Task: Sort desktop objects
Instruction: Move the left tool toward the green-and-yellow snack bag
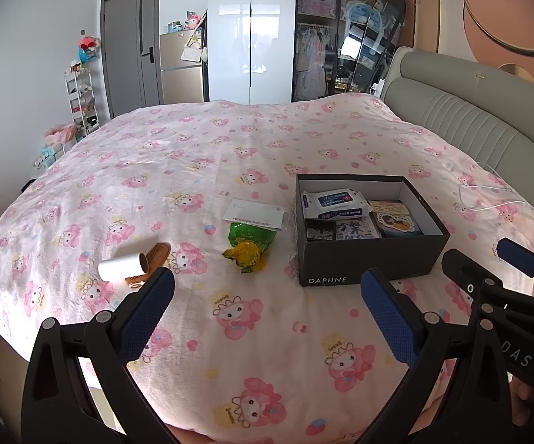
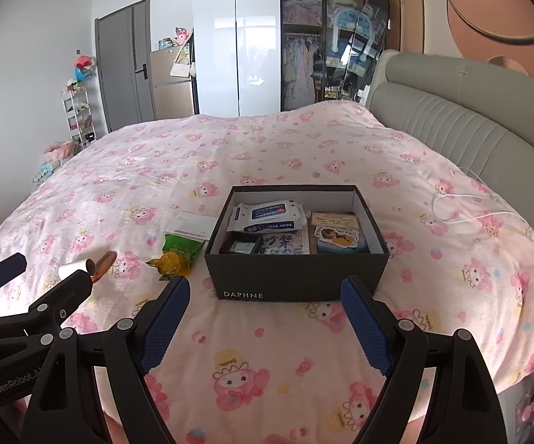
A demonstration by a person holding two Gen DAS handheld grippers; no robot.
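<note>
Left gripper (image 1: 267, 318) and right gripper (image 2: 265, 320), lower centre of their frames: jaws spread wide, holding nothing, above the pink quilt (image 1: 193, 155). Black box (image 2: 296, 259), centre of the right view, stands open; inside, a wipes pack (image 2: 267, 216) at upper left and cards (image 2: 337, 233) at right. Left of the box on the quilt: green packet (image 1: 248, 248), white envelope (image 1: 254, 214), white roll (image 1: 120, 266) touching a comb (image 1: 156, 255). White cable (image 2: 463, 211), right.
</note>
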